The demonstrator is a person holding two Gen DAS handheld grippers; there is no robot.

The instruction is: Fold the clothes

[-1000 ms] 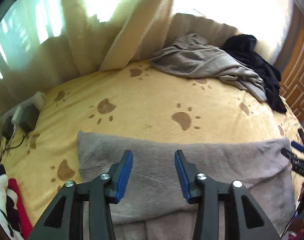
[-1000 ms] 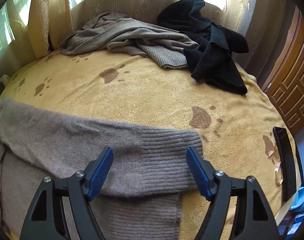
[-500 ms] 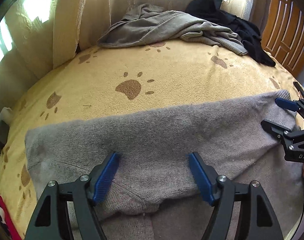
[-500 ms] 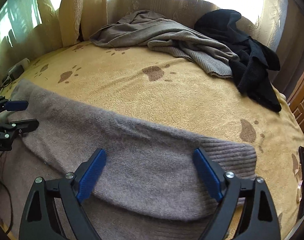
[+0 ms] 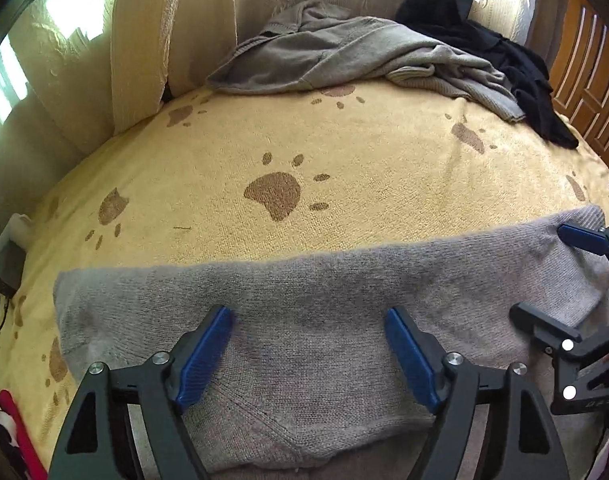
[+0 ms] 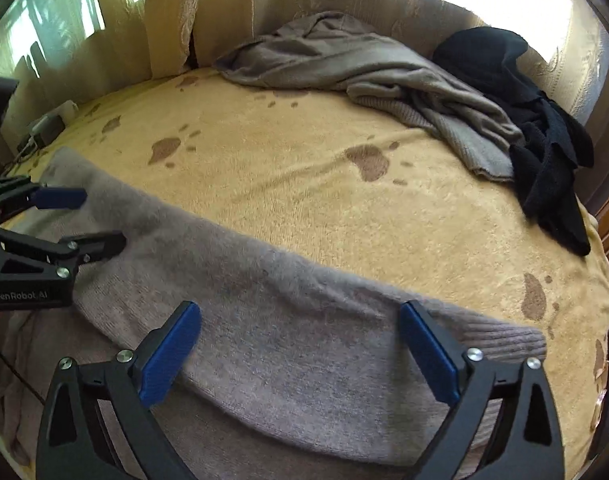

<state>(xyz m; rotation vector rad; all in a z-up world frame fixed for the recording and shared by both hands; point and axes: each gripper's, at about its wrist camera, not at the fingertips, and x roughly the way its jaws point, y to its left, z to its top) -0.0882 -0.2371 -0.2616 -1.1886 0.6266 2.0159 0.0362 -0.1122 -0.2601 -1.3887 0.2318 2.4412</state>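
Over the folded sweater (image 5: 324, 320) on the blanket (image 5: 344, 152) I hold both grippers; left (image 5: 308, 344) and right (image 6: 300, 344) jaws have just been opening, wide, gripping nothing.

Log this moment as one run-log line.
step: sleeve folded across sweater | left tongs: just opened, holding nothing | right tongs: just opened, holding nothing | unfolded: grey garment, black garment

This is a bedroom in a home. A bed with a yellow blanket (image 5: 344, 140) printed with brown paws stands by cream curtains (image 5: 140, 40) at a bright window, and sweaters (image 6: 364, 68) lie on it. A wooden door (image 5: 592, 80) is beside it.
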